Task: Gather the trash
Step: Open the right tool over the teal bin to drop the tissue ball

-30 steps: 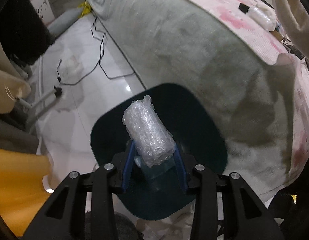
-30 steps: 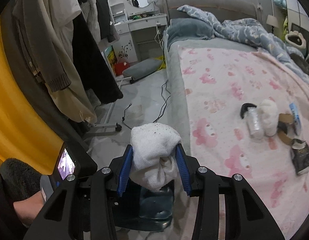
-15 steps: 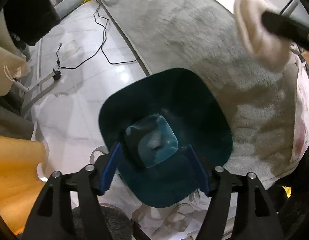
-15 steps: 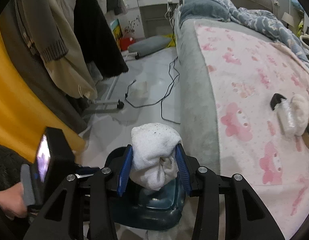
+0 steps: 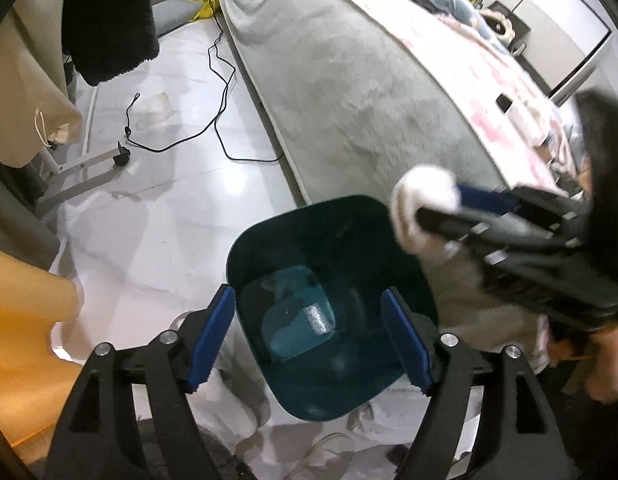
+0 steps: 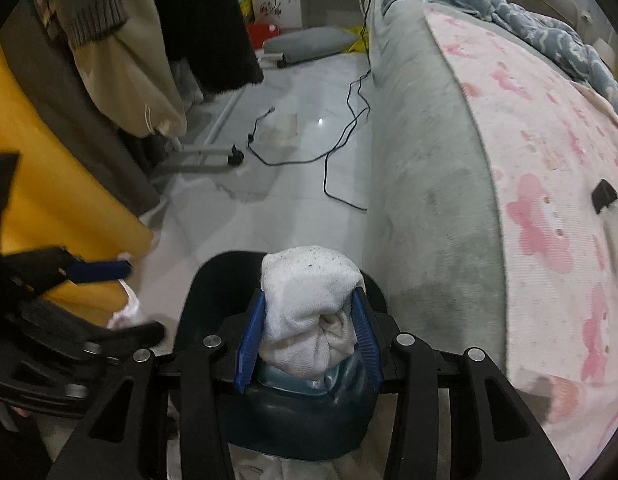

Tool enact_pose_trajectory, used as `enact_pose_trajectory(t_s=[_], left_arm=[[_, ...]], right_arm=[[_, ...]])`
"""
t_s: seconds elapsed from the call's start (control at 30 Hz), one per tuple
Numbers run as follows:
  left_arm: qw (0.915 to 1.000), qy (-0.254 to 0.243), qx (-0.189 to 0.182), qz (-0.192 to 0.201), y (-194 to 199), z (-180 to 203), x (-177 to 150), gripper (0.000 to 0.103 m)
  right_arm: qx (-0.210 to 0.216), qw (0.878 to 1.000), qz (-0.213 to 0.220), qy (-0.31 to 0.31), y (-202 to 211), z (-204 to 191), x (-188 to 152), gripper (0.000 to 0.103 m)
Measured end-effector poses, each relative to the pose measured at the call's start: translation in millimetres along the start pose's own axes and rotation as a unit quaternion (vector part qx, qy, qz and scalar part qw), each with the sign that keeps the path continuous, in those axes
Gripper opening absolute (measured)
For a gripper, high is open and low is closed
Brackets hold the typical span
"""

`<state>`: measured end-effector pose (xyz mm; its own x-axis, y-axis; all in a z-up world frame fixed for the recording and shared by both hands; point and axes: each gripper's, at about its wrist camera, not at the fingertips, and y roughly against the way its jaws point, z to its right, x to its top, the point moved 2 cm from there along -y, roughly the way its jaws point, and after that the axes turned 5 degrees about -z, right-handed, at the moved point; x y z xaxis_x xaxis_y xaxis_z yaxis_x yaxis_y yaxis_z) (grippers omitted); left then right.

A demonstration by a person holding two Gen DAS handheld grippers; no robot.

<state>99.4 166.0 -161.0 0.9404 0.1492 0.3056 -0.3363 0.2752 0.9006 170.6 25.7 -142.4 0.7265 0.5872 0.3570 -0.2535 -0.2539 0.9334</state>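
A dark teal trash bin (image 5: 413,292) stands on the floor beside the bed; the bubble-wrap roll (image 5: 319,318) lies at its bottom. My left gripper (image 5: 309,336) is open and empty just above the bin's mouth. My right gripper (image 6: 309,332) is shut on a rolled white cloth wad (image 6: 309,300) and holds it over the bin (image 6: 213,292). From the left wrist view the cloth wad (image 5: 425,204) hangs above the bin's far right rim. More trash lies on the pink bedsheet (image 6: 613,216).
The grey bed side (image 5: 349,92) rises right of the bin. A black cable (image 5: 221,92) trails across the white tile floor. Hanging clothes (image 6: 109,40) and a yellow cover (image 6: 49,184) stand at the left. A clothes rack foot (image 5: 121,158) sits on the floor.
My left gripper opened and the bubble-wrap roll dropped into the bin. My right gripper carried the cloth wad from beside the bed to over the bin.
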Motion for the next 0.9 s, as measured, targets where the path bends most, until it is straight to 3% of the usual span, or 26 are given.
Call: enact_pose_trajectory(t_s=[0.13,0.67,0.9], left_arm=[[0.9995,0.012,-0.027,0.013,10.8,-2.6,2.8,0.085],[0.9964,-0.008,-0.019,0.083,51.5,5.5,16.3,0.085],[0.9922,-0.032,0.011,0.12,68.9,16.9,20.2,0.085]], right_arm=[[-0.002,1.0,-0.024,0.006,-18.4,-3.9,-2.5,0.044],[-0.006,0.994,-0.108,0.009,-85.5,-12.9,-17.0,0.044],[-0.009,0.991,-0.132,0.009,-100.7,-13.4,-24.7,0.051]])
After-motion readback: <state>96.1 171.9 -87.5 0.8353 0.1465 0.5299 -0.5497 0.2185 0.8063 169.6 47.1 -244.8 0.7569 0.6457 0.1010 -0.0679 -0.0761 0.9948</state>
